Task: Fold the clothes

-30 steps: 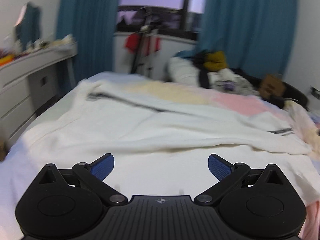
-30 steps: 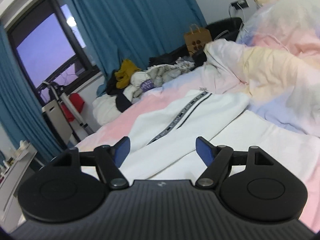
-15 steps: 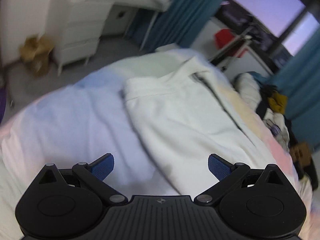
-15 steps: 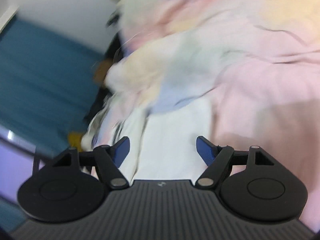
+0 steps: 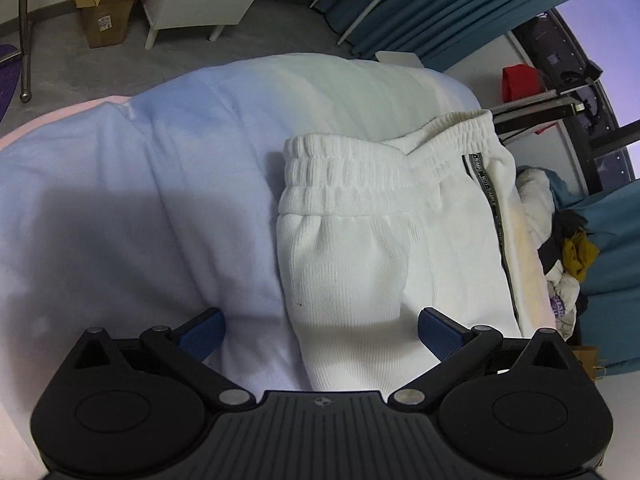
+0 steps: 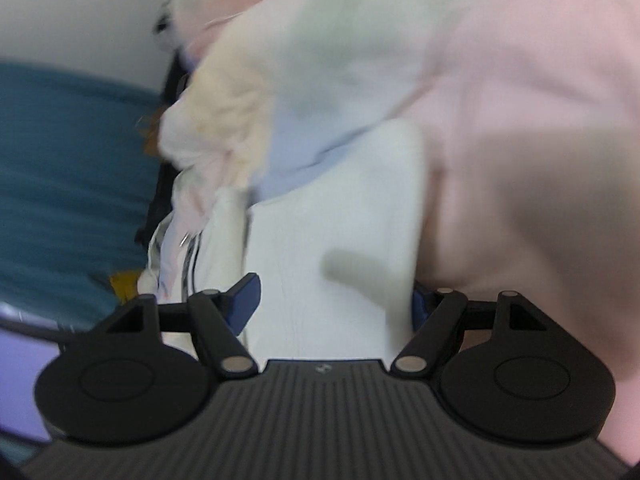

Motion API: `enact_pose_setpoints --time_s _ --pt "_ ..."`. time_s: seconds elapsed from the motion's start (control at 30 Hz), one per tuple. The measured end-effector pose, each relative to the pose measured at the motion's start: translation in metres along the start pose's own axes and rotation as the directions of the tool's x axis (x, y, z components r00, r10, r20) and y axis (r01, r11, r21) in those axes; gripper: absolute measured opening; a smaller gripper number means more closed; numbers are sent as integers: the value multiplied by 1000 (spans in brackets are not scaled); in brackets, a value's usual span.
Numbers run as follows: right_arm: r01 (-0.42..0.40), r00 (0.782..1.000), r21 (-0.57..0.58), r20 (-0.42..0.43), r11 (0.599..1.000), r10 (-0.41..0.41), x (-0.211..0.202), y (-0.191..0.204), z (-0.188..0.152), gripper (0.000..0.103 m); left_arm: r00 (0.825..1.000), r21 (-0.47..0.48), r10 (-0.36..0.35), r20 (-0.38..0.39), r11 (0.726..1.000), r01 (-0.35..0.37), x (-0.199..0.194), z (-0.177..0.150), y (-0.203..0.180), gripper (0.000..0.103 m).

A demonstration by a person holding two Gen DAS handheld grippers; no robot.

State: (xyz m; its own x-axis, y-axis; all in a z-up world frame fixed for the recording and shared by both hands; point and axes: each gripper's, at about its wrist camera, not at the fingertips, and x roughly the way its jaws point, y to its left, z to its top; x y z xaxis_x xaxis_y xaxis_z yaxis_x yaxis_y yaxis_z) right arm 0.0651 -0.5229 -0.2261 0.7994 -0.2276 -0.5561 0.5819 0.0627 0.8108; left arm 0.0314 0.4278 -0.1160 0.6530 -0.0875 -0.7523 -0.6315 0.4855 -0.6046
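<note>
White ribbed-knit sweatpants (image 5: 360, 240) lie on a soft pastel duvet (image 5: 140, 180), their gathered elastic waistband (image 5: 360, 176) puckered, a black lettered stripe (image 5: 490, 196) running down one side. We see our left gripper (image 5: 320, 330) spread wide above the fabric, blue textured pads (image 5: 436, 330) gripping nothing. In the blurred right view, our right gripper (image 6: 334, 304) also stands open, a flat white cloth panel (image 6: 340, 240) between its fingers.

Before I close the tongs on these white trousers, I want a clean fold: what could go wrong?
1. The left tongs straddle the white trousers and the pastel duvet, so they may pinch bedding too.
2. The right tongs view is blurred; the far pad is hidden behind cloth, so its grasp may be uneven.
</note>
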Motion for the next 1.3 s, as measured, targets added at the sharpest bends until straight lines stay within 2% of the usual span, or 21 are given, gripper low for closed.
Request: enact_pose_setpoints --time_s 0.13,0.23,0.3,0.37,0.5,0.53,0.57,0.63,0.73,0.83,1.03,1.17,1.23,1.3 --pt "-98 995 -115 1 989 99 11 27 -22 75 993 -27 -115 13 993 115 -17 -1 21 102" --pt "-151 988 -152 -7 977 152 8 39 -25 75 985 -64 -169 25 983 171 -25 -6 31 102" --pt "-141 990 -172 -5 975 142 6 42 -22 75 979 -61 -202 34 977 204 -28 -9 30 102" --pt "-88 996 -162 -7 983 89 6 37 -18 73 974 -31 -226 33 973 227 -31 -14 26 102" --pt "21 999 -95 -36 995 -24 5 14 -16 66 978 44 -208 28 977 206 -30 -25 3 102" --pt "39 998 -82 -43 996 -42 4 9 -17 62 979 51 -202 27 978 200 -30 -26 2 102" --pt "45 998 -87 -42 995 -49 4 9 -16 58 979 50 -201 28 979 199 -30 -26 2 101" --pt "58 997 -94 -39 994 -62 3 9 -16 41 979 44 -202 30 979 201 -32 -27 2 101" --pt "66 997 -65 -34 996 -68 4 3 -16 25 980 31 -198 37 980 197 -32 -28 2 101" --pt "71 997 -32 -33 997 -72 2 -3 -14 16 980 19 -195 44 981 194 -34 -27 4 101" --pt "46 999 -6 -12 999 -46 -10 -2 -5 10 975 -4 -217 52 976 218 -36 -25 5 101" --pt "-67 996 -68 55 995 71 -42 12 9 7 969 -27 -240 51 970 242 -41 -27 5 101" --pt "-111 993 -43 24 993 112 -42 8 16 7 965 -43 -257 52 965 260 -42 -28 6 101" --pt "-95 995 -1 -21 995 95 -34 -2 21 8 964 -41 -259 51 964 261 -39 -28 5 101"
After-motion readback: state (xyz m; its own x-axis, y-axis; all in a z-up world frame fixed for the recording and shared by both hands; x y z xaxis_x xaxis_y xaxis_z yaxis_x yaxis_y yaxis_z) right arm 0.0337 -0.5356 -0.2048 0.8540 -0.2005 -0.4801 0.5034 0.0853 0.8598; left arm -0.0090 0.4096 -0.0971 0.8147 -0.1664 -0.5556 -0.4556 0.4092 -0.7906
